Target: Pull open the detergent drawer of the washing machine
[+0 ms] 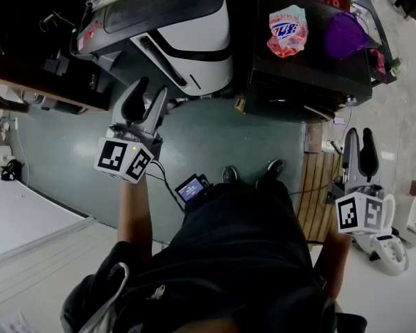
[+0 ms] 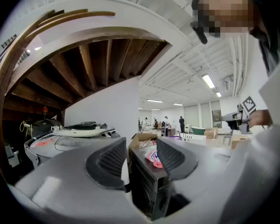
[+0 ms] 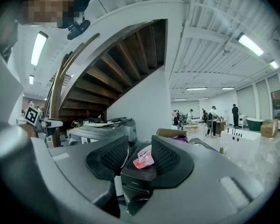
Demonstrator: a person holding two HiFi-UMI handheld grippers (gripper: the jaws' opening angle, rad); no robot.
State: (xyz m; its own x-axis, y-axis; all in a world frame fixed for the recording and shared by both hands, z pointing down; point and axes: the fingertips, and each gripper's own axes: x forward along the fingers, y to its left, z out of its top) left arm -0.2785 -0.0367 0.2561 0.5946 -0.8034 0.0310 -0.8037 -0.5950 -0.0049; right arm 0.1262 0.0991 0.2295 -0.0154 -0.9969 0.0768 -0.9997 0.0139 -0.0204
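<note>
Two machines stand ahead of me: a white and grey one [image 1: 187, 40] on the left and a black one [image 1: 312, 68] on the right. On the black machine's top lie a pink detergent bag [image 1: 288, 30] and a purple thing [image 1: 345, 35]. I cannot make out a drawer on either. My left gripper [image 1: 142, 106] is held level in front of the white machine, apart from it, open and empty. My right gripper [image 1: 360, 155] hangs lower right of the black machine, its jaws slightly apart with nothing in them. Both gripper views look toward the black machine [image 2: 147, 190] [image 3: 135, 181] and the bag [image 2: 154, 157] [image 3: 143, 157].
A grey-green floor [image 1: 222, 137] lies between me and the machines, with wooden boards [image 1: 322, 186] on the right. A white device [image 1: 392, 252] sits on the floor by my right gripper. A dark wooden staircase underside [image 2: 84, 64] curves overhead. People [image 3: 233, 115] stand far back in the hall.
</note>
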